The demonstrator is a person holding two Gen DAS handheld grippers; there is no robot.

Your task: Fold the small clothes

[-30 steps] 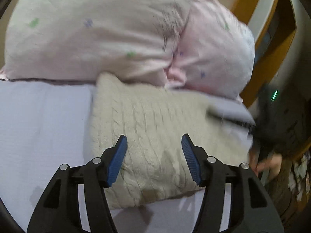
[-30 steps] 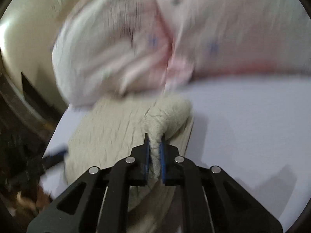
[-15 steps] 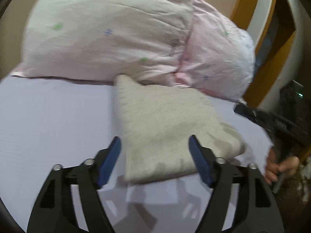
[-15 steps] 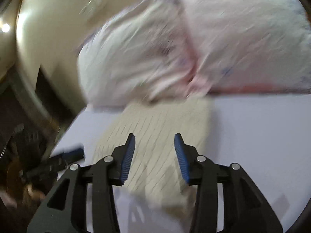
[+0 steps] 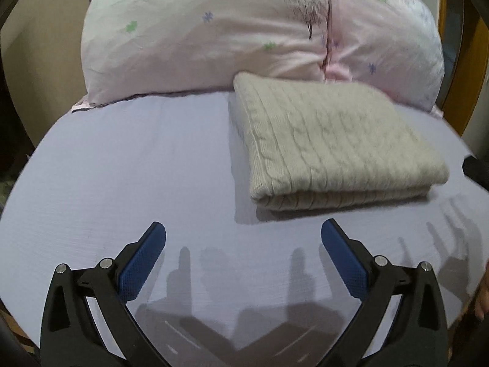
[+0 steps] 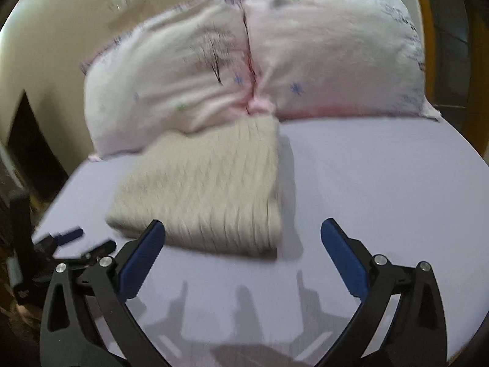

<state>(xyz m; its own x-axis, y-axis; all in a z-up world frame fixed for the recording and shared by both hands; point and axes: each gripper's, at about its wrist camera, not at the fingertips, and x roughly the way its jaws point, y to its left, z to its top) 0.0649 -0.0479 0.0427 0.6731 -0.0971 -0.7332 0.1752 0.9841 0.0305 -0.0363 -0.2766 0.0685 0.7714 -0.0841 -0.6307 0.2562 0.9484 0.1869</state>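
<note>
Sweater (image 5: 333, 146) lies folded into a compact rectangle on the sheet (image 5: 122, 168), its far edge touching the pillows (image 5: 214, 30). Layers are stacked evenly, with the fold roll along the near edge and corners squared; no sleeve or hem is seen hanging out. Judged from this, the folding of this garment is complete. No other clothes are visible, so whether more remain cannot be told.

Left gripper (image 5: 243, 244) is spread wide and holds nothing, poised above bare sheet just short of the sweater's near edge. Right gripper (image 6: 243, 241) is likewise spread wide and empty; its left finger overlaps the sweater (image 6: 207, 189) in view, but contact cannot be confirmed.

Open sheet extends broadly beside and in front of the garment. Pillows block the far side. The bed edge is close beside the sweater on the right wrist view's left.
</note>
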